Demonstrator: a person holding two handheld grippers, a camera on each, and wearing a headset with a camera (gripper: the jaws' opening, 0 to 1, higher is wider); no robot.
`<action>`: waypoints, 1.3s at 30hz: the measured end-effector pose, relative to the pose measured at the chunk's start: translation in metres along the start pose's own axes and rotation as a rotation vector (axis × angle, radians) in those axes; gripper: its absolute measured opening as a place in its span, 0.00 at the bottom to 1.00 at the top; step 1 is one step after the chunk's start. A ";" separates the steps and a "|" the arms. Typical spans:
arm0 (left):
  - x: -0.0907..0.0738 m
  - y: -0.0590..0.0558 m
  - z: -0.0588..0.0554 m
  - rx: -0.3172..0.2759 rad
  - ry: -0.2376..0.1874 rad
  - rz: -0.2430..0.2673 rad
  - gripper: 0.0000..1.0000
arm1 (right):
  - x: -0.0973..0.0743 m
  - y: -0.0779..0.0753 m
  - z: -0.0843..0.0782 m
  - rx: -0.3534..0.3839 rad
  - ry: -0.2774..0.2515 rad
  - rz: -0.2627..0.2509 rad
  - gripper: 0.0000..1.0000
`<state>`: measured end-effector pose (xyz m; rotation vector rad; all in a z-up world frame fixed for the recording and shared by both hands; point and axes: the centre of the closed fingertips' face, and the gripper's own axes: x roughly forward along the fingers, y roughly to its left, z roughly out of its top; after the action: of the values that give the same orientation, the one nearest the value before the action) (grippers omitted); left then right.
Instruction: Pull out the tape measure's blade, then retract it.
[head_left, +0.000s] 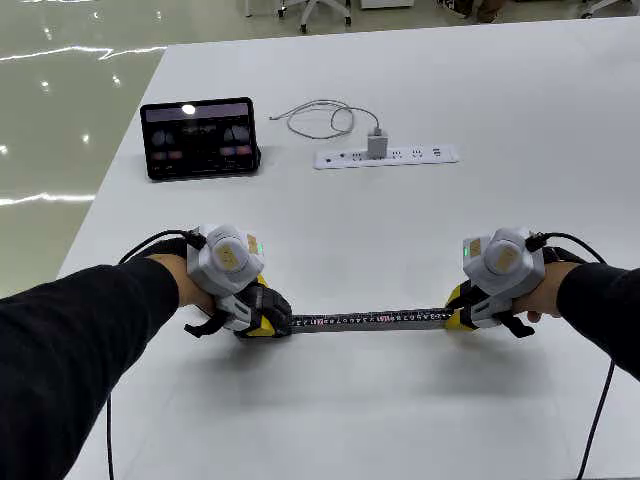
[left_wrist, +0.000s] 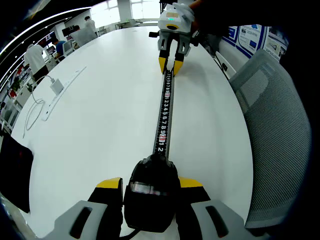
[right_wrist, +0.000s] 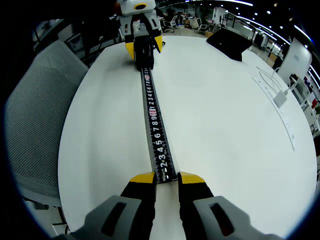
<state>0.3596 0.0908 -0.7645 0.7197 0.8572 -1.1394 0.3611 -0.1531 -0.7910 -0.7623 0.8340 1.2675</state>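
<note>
Head view looks down on table (head_left: 450, 230), gripper views face each other along blade (left_wrist: 165, 105)

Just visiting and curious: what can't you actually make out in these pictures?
End hook of the blade: right gripper view, tucked between the jaws of the right gripper.
Sides of the tape measure case: left gripper view, covered by the left gripper.
Tablet screen: head view, too small to read.
</note>
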 end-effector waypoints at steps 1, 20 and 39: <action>0.000 0.001 0.000 -0.003 -0.009 0.009 0.38 | 0.000 0.000 0.000 -0.009 0.003 -0.010 0.13; -0.026 0.021 -0.015 -0.349 -0.133 0.174 0.95 | -0.012 -0.002 -0.013 0.170 -0.043 -0.089 0.45; -0.063 0.031 -0.039 -0.530 -0.328 0.346 1.00 | -0.040 0.005 -0.016 0.410 -0.227 -0.240 0.87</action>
<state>0.3701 0.1615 -0.7279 0.2171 0.6781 -0.6502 0.3503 -0.1857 -0.7641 -0.3675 0.7583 0.9087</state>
